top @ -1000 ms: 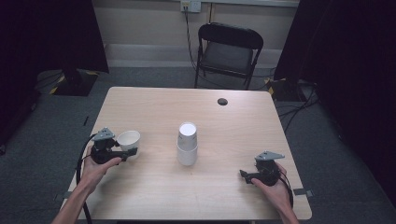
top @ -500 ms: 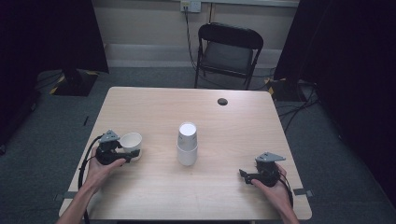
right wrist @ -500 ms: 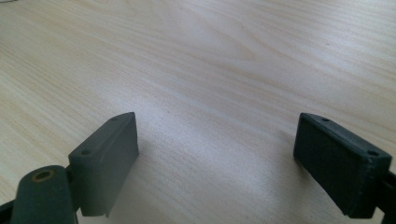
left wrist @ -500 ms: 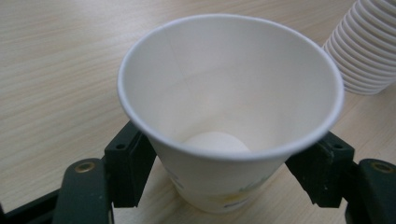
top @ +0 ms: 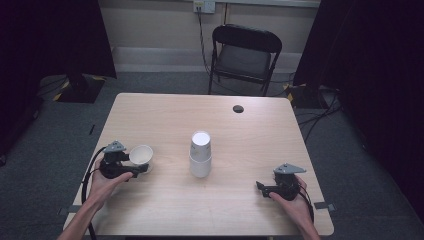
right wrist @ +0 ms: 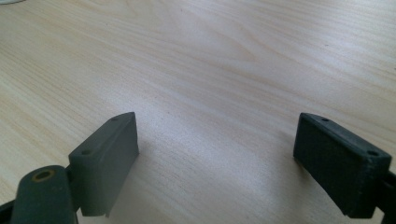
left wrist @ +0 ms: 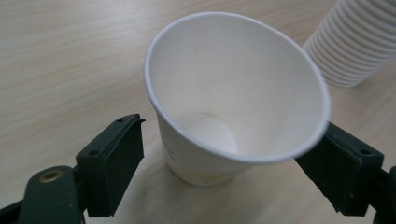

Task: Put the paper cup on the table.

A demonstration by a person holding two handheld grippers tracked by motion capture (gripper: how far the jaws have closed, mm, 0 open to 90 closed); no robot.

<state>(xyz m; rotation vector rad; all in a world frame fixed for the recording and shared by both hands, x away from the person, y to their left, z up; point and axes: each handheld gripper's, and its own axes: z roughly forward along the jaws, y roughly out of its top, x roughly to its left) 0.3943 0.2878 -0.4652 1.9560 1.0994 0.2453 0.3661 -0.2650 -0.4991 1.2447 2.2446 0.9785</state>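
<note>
Left tool [left wrist: 224, 163] jaws just opened around smooth conical paper cup [left wrist: 233, 93].

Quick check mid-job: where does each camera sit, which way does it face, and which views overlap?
High view: above the person's side, facing forward and down on the table; shows forearms, left gripper, right gripper.
Left gripper view: rides the left gripper, looks along its jaws, just opened, standing clear either side of the paper cup; cup stack behind.
Right gripper view: rides the right gripper, open jaws over bare wood.
Shared: high and left gripper views both show the cup and stack.
</note>
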